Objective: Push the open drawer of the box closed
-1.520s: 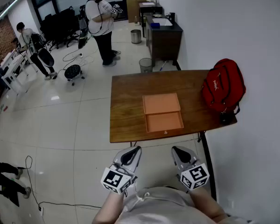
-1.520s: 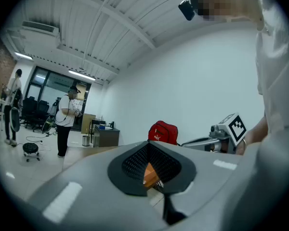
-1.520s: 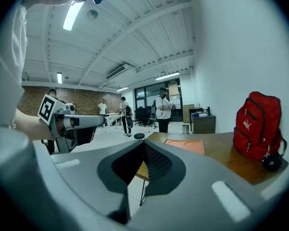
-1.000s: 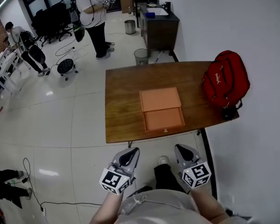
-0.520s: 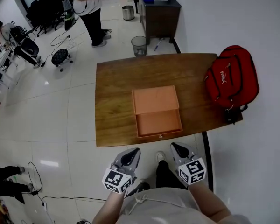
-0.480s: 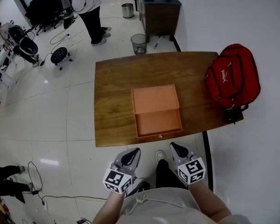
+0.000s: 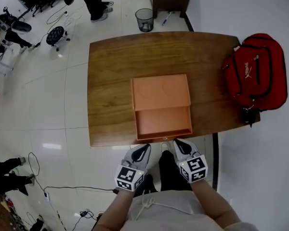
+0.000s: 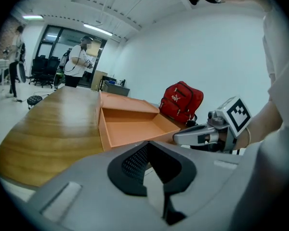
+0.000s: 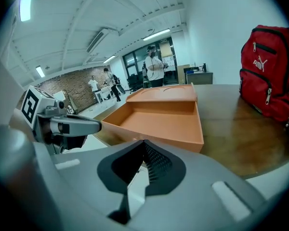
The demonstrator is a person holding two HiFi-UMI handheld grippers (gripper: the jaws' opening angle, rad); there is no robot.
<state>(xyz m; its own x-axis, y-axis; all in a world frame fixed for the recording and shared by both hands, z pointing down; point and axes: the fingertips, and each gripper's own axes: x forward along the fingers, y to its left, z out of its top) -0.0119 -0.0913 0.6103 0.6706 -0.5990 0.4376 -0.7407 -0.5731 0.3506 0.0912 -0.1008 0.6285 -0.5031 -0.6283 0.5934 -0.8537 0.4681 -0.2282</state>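
Note:
An orange box point(image 7: 160, 91) lies in the middle of the wooden table point(image 7: 111, 81), with its drawer point(image 7: 162, 121) pulled out toward me and empty. The drawer front carries a small knob point(image 7: 164, 139) at the table's near edge. My left gripper point(image 7: 143, 150) and right gripper point(image 7: 179, 144) hover just short of that edge, side by side, both shut and holding nothing. In the left gripper view the drawer point(image 8: 130, 129) is ahead, with the right gripper point(image 8: 183, 137) beside it. The right gripper view has the drawer point(image 9: 159, 121) ahead and the left gripper point(image 9: 94, 125) at left.
A red backpack point(image 7: 257, 71) rests on the table's right end, by the white wall. A wire bin point(image 7: 144, 19) stands on the tiled floor beyond the table. A person's legs point(image 7: 94, 4) show farther back, and cables point(image 7: 33, 162) trail over the floor at left.
I have walked up to the table, so the box and drawer now lie much closer. Both grippers have come forward to the table's near edge, still shut.

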